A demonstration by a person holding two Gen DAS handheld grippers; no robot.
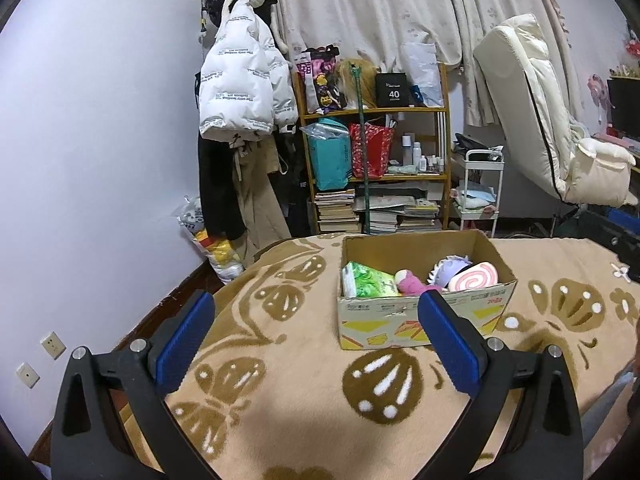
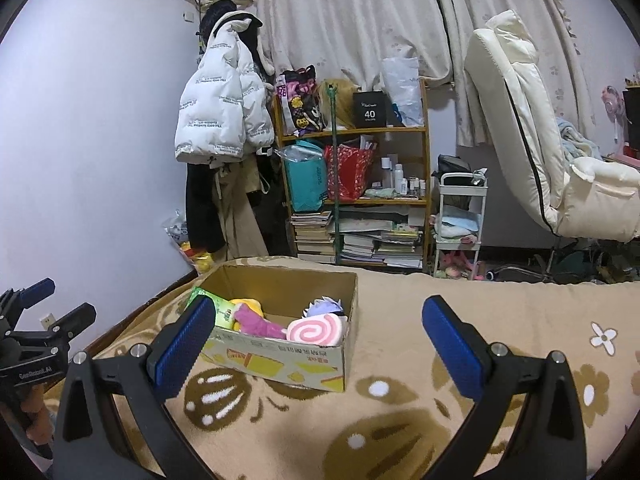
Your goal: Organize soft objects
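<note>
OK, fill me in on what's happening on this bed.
A person holds two grippers over a tan patterned blanket; the left gripper and right gripper are both open and empty. A cardboard box sits on the blanket, already holding a green tissue pack, a pink plush toy, a pink swirl roll cushion and a purple-haired plush. No loose soft items show on the blanket.

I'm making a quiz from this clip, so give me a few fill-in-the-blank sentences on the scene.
1. The soft toys lie inside a ____ box.
2. The box stands on a blanket patterned in ____.
3. Both the left gripper and the right gripper are ____.
4. The swirl cushion is white and ____.

Missing: cardboard; brown; open; pink
</note>
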